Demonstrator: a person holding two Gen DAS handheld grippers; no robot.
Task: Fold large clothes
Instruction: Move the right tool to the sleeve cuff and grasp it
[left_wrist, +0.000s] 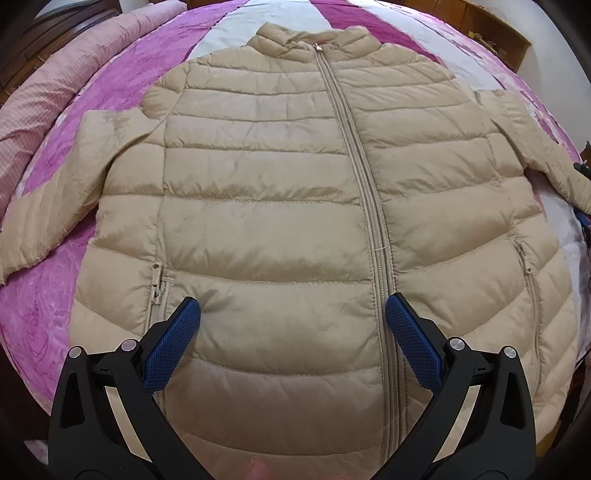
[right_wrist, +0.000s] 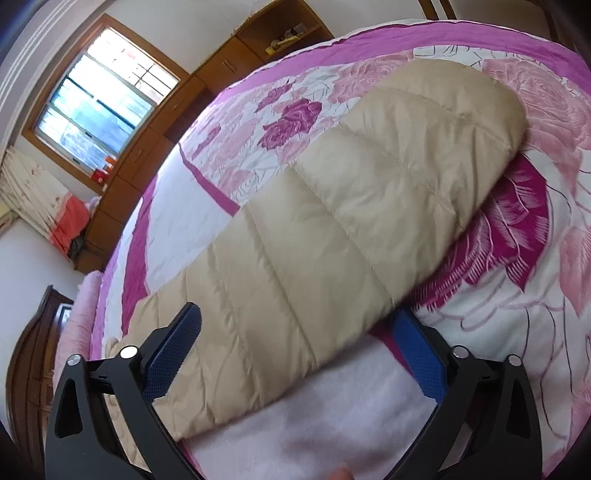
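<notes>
Bedspread, pink/magenta rose print, covers the whole bed; rolled pink quilt along its far left edge. Wooden cabinets w/ an open shelf stand behind the bed in the right wrist view; small items sit on that shelf, too small to ID. No other containers in sight.

Jacket, beige quilted puffer, lies flat & face up on the bedspread, zipped to the collar, both sleeves spread out to the sides. Nothing folded yet, so prob. the very start: approach for the first sleeve fold.

Right sleeve fills the right wrist view, lying diagonally over the rose print, cuff end toward the camera.

Right gripper: jaws wide apart, straddling the sleeve near its lower end, one pad above the fabric, one beside it on the spread. No pinch visible, so not gripping.

Left gripper: jaws also wide apart, hanging over the lower front panel between the left pocket zip and the main zip. Holding nothing.

Next move, as I read it: right closes on the sleeve near the cuff, lifts & carries it across the chest. Puffy slick nylon, so needs a deep bite or it slips. Left could pin the body so it doesn't drag.
</notes>
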